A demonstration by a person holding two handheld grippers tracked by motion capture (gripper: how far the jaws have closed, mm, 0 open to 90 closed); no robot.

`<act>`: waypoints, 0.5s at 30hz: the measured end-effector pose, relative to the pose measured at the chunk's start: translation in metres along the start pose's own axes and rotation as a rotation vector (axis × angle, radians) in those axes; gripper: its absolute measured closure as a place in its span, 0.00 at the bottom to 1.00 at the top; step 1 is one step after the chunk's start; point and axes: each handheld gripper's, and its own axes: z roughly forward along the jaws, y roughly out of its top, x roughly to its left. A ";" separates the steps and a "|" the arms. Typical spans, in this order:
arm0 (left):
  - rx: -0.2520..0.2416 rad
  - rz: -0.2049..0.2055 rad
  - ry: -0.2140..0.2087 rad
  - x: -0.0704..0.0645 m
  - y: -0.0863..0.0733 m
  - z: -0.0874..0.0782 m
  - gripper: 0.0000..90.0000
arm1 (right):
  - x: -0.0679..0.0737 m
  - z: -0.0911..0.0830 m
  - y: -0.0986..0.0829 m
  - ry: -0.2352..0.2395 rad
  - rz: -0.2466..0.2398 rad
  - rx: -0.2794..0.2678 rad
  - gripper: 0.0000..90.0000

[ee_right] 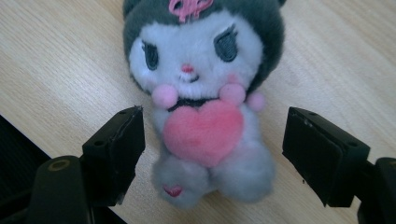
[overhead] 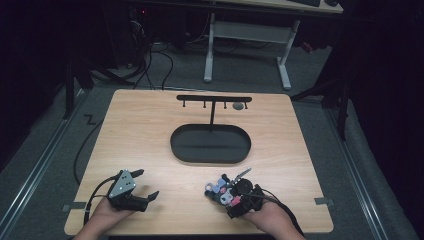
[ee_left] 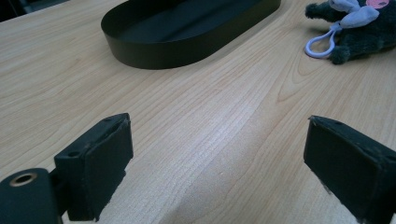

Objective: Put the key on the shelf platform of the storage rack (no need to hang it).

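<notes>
Right gripper (ee_right: 212, 154): held at the table's near edge, jaws spread wide on either side of the plush toy, not touching it.
Plush toy (ee_right: 205, 102): lies face-up on the wood between the right jaws; grey hood, white face, pink heart on its chest; near right part of the table in the high view (overhead: 225, 192).
Left gripper (ee_left: 217, 172): at the near left, jaws wide apart over bare wood, holding nothing.
Keyring loop (ee_left: 320, 44): pale lilac, on the toy, resting on the table.
Table (overhead: 145, 130): light wood.
Tray (overhead: 210, 144): black oval, mid-table, well beyond both grippers.
Rack (overhead: 214, 100): black T-shaped stand with hooks, rising from the tray's far side.
</notes>
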 end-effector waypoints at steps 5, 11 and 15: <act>0.000 0.002 0.001 0.000 0.000 0.000 0.10 | 0.003 0.009 -0.002 0.001 -0.006 0.019 0.24; 0.001 0.002 0.001 0.000 0.000 0.000 0.10 | 0.005 0.015 -0.003 0.008 -0.033 0.045 0.29; 0.001 0.003 0.001 0.000 0.000 0.000 0.10 | 0.004 0.011 -0.003 -0.020 -0.022 0.016 0.49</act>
